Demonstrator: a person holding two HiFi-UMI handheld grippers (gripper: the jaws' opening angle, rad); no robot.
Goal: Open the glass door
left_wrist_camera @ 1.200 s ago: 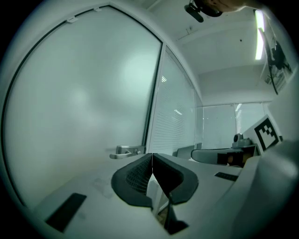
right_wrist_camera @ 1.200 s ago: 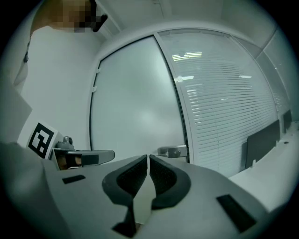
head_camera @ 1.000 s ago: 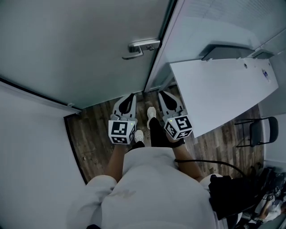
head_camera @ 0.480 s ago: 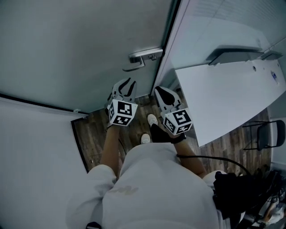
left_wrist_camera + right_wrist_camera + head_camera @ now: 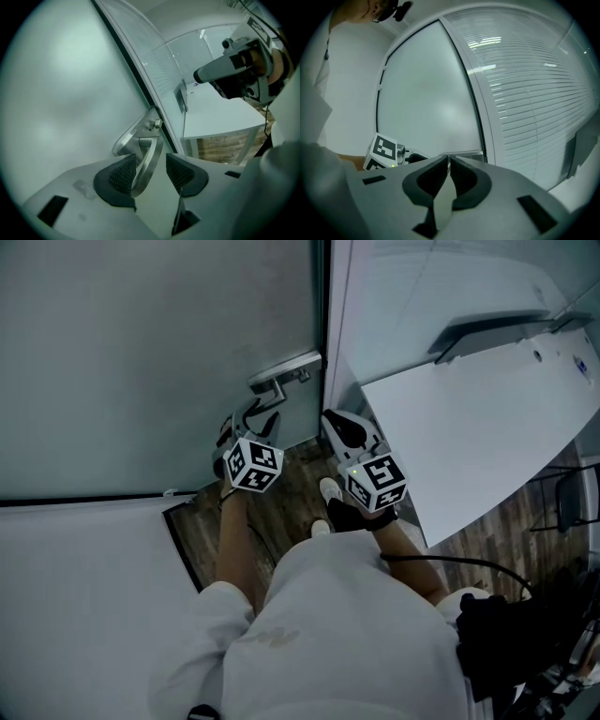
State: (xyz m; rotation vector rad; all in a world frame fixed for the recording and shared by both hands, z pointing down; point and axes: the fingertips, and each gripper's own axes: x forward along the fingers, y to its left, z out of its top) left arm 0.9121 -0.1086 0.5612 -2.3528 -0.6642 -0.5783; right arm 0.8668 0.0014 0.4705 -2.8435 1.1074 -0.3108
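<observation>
Left gripper (image 5: pixel 150 169) jaws just opened around door handle (image 5: pixel 151 150), beside door edge (image 5: pixel 136 80)

Straight ahead at twelve o'clock the glass door (image 5: pixel 159 352) blocks the way, set beside its frame (image 5: pixel 325 334). The door handle (image 5: pixel 145 161) juts out between the jaws of the left gripper (image 5: pixel 256 414), which have just been opening, leaving a gap on the right-hand side. At two o'clock the white table (image 5: pixel 469 418) crowds the right gripper (image 5: pixel 333 420). A white wall (image 5: pixel 84 596) closes off nine. Bare floor (image 5: pixel 281 474) lies between.
</observation>
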